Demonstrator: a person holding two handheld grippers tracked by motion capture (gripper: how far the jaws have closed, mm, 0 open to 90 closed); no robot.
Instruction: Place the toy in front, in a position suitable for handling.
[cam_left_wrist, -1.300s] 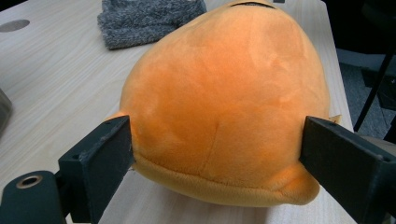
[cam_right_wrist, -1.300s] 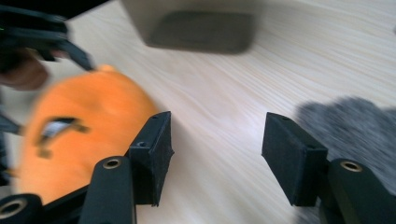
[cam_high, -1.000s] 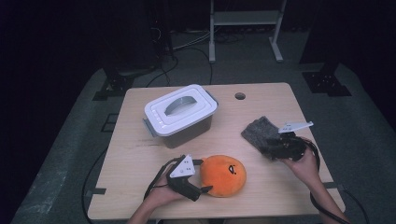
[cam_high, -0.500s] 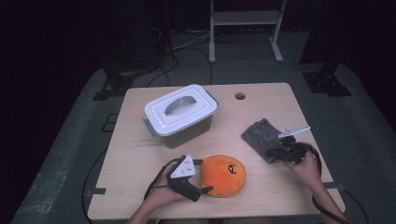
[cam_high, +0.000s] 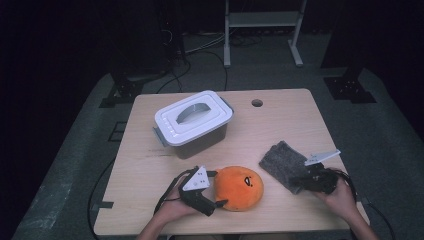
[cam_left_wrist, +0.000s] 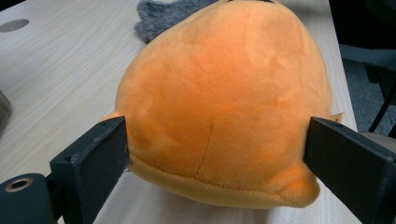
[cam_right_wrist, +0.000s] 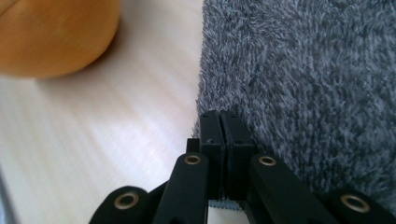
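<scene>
**Both claws on soft things at the table's near edge**

We start at the right gripper (cam_right_wrist: 219, 116): its two black jaws are pressed flat together, fully clenched, their tips at the near edge of the grey fuzzy cloth (cam_right_wrist: 308, 79). They have just been closing. A sliver of grey fibre shows low down between the jaw bases, so we take it that the cloth's edge is pinched there, though the pads hide how much is caught. In the high view this gripper (cam_high: 306, 179) sits at the cloth's near right corner, the cloth (cam_high: 282, 162) lying flat on the table (cam_high: 280, 120), with the hand behind it at the table's edge.

Our left gripper (cam_left_wrist: 215, 140) stands spread wide around the orange plush toy (cam_left_wrist: 224, 93). Each jaw meets a flank of the toy low down, left pad and right pad both against the plush, so the toy is grasped across its width while it rests on the wood. From above, the left gripper (cam_high: 216, 189) reaches the toy (cam_high: 240, 187) from the toy's left side, near the front middle of the table. The toy's dark stitched mark faces up and to the right.

Toy and cloth lie near each other, a strip of bare wood between them.

Further back and to the left stands a grey storage box (cam_high: 195, 127) with its white lid on and the handle folded flat. The lid hides whatever is inside.
</scene>
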